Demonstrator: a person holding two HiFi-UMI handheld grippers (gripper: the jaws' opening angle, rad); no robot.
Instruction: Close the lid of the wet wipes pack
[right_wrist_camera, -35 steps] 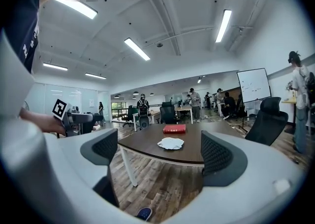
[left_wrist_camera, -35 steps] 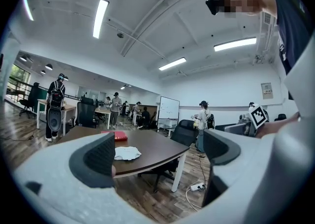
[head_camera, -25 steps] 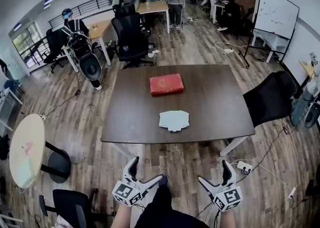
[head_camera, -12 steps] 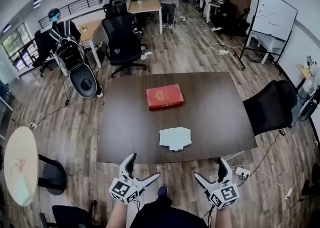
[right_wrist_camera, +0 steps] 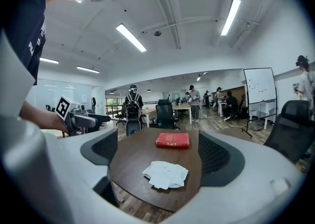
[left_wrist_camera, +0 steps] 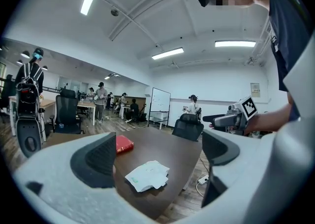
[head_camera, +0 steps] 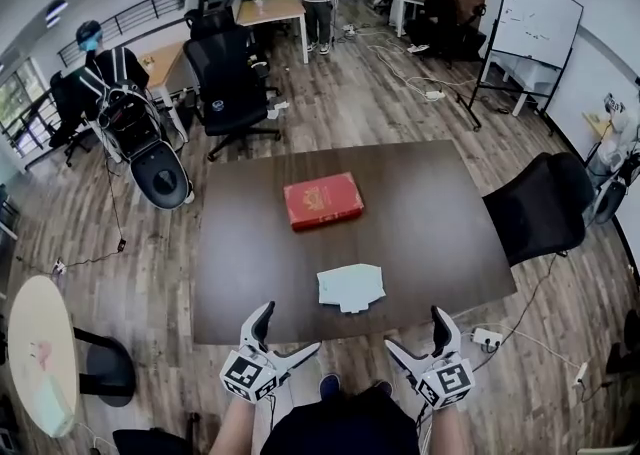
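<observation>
Progress: none; wet wipes pack (head_camera: 350,286) untouched on surface (head_camera: 440,213).
Left tongs (head_camera: 290,331): empty, half-open, just narrowing.
Right tongs (head_camera: 415,331): empty, wide.
Remaining: shut lid.

Wood floor (head_camera: 390,108), dark table (head_camera: 430,213), office chairs (head_camera: 225,83)

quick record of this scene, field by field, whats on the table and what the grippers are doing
table: dark wooden table
near item: white soft pack, by the near edge, likely the wipes
far item: red flat box, mid-table
left hand-held gripper: jaws apart, just been closing a little, nothing between them
right hand-held gripper: jaws apart, empty
contact: neither touches the pack
</observation>
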